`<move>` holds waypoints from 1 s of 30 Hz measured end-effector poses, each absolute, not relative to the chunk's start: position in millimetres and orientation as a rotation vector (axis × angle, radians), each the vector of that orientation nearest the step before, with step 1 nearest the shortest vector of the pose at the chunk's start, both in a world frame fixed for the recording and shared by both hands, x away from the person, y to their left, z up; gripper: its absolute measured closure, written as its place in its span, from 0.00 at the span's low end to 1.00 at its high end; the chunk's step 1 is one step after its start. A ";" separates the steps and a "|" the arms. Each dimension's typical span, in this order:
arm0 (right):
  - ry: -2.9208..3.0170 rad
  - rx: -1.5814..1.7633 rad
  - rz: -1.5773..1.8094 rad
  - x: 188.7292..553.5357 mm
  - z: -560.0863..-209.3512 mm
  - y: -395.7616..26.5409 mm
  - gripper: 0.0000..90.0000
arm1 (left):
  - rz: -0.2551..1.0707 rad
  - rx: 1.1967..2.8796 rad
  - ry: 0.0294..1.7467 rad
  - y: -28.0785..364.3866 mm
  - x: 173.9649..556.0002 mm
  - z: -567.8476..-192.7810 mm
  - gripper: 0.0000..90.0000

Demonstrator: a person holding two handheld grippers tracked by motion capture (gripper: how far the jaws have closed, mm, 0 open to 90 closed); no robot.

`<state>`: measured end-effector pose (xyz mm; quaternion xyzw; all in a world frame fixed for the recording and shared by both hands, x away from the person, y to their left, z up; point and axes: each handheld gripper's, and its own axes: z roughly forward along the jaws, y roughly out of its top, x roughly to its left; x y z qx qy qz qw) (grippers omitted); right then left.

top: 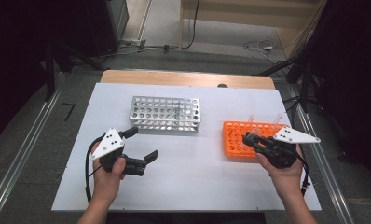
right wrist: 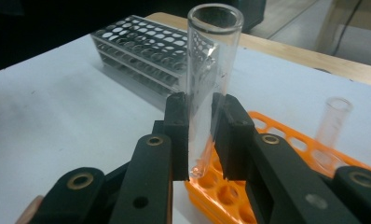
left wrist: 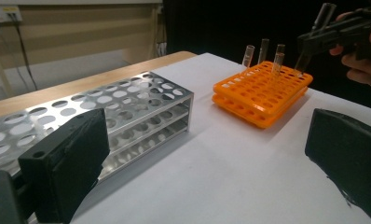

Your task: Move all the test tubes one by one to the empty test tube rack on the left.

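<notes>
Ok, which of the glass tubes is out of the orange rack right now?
The test tube clamped upright in the right gripper, lifted above the orange rack. The other tubes stand in holes at the rack's far end.

Left gripper [top: 143, 144] low in left half of high view, gripped from below by left hand [top: 108, 175], jaws spread wide, nothing between. Right gripper [top: 252, 138] at right, in right hand [top: 286, 172], jaws clamped on upright tube [right wrist: 207, 88].
</notes>
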<state>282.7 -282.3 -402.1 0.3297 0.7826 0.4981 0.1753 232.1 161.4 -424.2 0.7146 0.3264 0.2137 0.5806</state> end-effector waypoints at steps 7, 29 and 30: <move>2.302 0.867 1.434 296.5 -403.5 -247.0 0.82 | 0.451 1.699 0.759 141.0 247.6 -415.0 0.00; 2.549 0.654 1.361 285.1 -429.9 -160.5 0.82 | 0.308 1.754 0.688 88.8 246.1 -409.6 0.53; 2.555 0.652 1.359 284.0 -430.1 -158.4 0.82 | 0.314 1.761 0.683 86.8 246.0 -409.2 0.54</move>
